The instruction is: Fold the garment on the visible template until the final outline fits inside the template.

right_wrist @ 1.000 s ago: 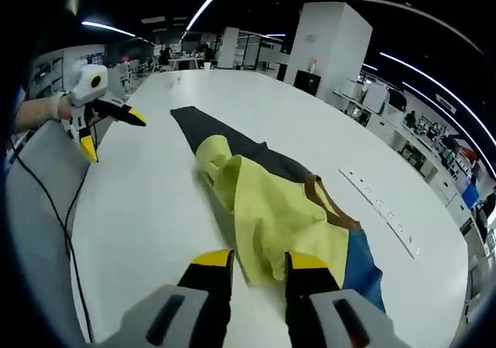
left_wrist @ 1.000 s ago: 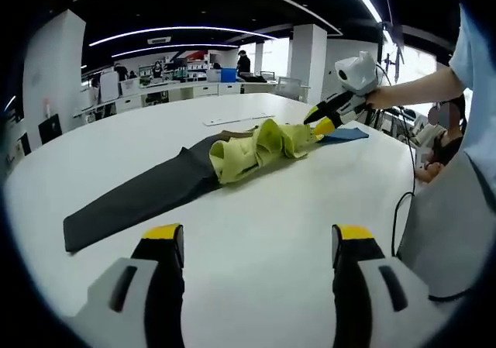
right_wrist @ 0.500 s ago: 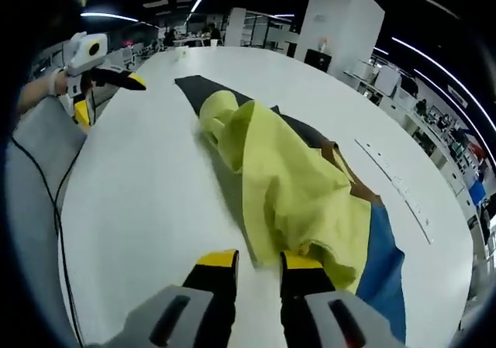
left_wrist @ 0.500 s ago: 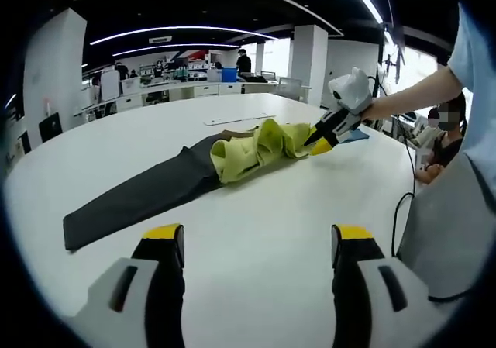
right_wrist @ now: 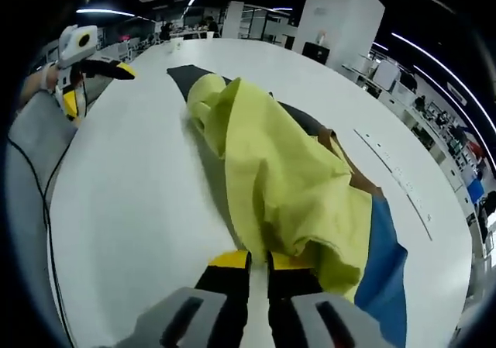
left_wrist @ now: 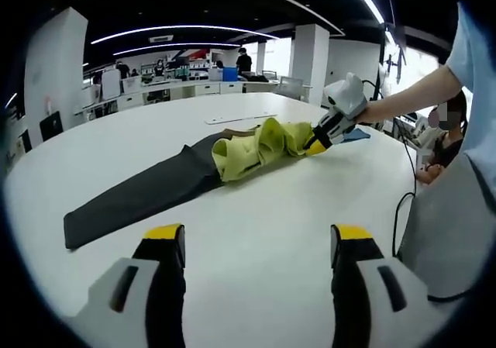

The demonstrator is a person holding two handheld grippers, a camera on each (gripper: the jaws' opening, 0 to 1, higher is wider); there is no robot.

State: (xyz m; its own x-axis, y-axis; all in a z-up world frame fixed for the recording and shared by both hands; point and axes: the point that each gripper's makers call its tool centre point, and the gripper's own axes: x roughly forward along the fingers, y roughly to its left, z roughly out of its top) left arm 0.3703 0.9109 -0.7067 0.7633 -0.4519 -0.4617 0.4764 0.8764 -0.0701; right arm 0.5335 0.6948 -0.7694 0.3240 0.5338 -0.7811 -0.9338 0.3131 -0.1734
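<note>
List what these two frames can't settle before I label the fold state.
- Template outline: the yellow garment covers the middle of the dark strip, both views.
- Right tool grip: jaws nearly closed at the garment hem; the cloth hides whether fabric is pinched, right gripper view.
- Blue cloth: far edge lost at the rim, right gripper view.
- Brown trim: mostly buried under yellow folds.

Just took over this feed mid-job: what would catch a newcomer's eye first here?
The crumpled yellow garment heaped along the middle of the white table, lying over a long dark template with a blue patch at one end. Next, the right tool, jaws nearly closed at the garment's near edge, while the left tool hangs open over bare table.
</note>
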